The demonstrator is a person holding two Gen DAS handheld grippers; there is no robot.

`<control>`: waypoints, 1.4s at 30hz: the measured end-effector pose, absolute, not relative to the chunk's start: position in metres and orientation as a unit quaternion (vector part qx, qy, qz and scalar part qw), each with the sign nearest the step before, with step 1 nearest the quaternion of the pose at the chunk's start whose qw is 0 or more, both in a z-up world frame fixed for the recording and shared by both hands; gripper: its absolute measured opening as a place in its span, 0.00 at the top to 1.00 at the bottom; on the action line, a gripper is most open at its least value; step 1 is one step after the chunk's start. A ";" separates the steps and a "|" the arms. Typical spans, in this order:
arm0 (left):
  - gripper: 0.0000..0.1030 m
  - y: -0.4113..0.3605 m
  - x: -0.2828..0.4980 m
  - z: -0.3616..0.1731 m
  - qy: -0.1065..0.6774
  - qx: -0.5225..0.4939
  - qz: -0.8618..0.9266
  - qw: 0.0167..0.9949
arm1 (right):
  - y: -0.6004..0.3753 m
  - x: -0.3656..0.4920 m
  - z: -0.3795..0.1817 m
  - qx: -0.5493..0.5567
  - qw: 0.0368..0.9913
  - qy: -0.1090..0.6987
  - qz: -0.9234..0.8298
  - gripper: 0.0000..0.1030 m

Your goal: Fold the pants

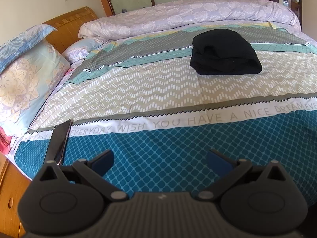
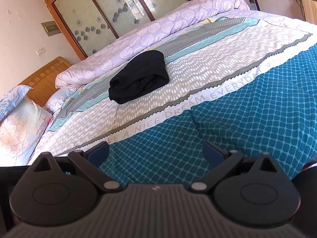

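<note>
Black, soft knit pants (image 1: 224,52), already bundled into a thick, compact stack, lying on the patterned bed cover (image 1: 138,91) toward the far side of the bed, just short of the rolled lilac floral duvet (image 1: 188,17) along the far edge. Well apart from both tools, with the teal near edge of the bed between.

Left gripper (image 1: 159,160): jaws spread wide, nothing between them, held over the near edge. Right gripper (image 2: 156,151): jaws likewise spread and empty, over the same teal band.

Probably light, limp and floppy; no stiffness to hold a shape, so likely to sag and unroll if lifted by one layer only. Not fragile, not slippery against cotton. Best taken at the layered open edge facing the near side, pinching through all the plies, or at two corners at once. Seemingly folded already, or close to it.

Shown only by the left wrist view: a dark flat phone (image 1: 59,140) lying at the near-left corner of the bed, and a wooden bedside cabinet (image 1: 10,194) below. Shown only by the right wrist view: a small wall panel (image 2: 51,28) beside the wardrobe, and the far-right corner of the bed.
</note>
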State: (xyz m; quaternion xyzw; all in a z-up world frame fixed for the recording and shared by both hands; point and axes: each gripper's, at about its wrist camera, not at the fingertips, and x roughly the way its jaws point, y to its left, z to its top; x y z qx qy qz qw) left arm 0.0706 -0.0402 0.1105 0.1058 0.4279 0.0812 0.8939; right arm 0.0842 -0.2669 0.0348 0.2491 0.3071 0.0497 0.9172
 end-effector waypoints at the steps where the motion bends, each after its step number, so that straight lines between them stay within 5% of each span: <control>1: 0.00 -0.040 0.071 0.110 0.429 0.106 0.081 0.893 | -0.267 0.084 0.034 0.249 0.917 0.308 0.050 0.01; 42: 0.00 -0.041 0.070 0.108 0.430 0.101 0.070 0.894 | -0.268 0.084 0.033 0.249 0.917 0.310 0.045 0.01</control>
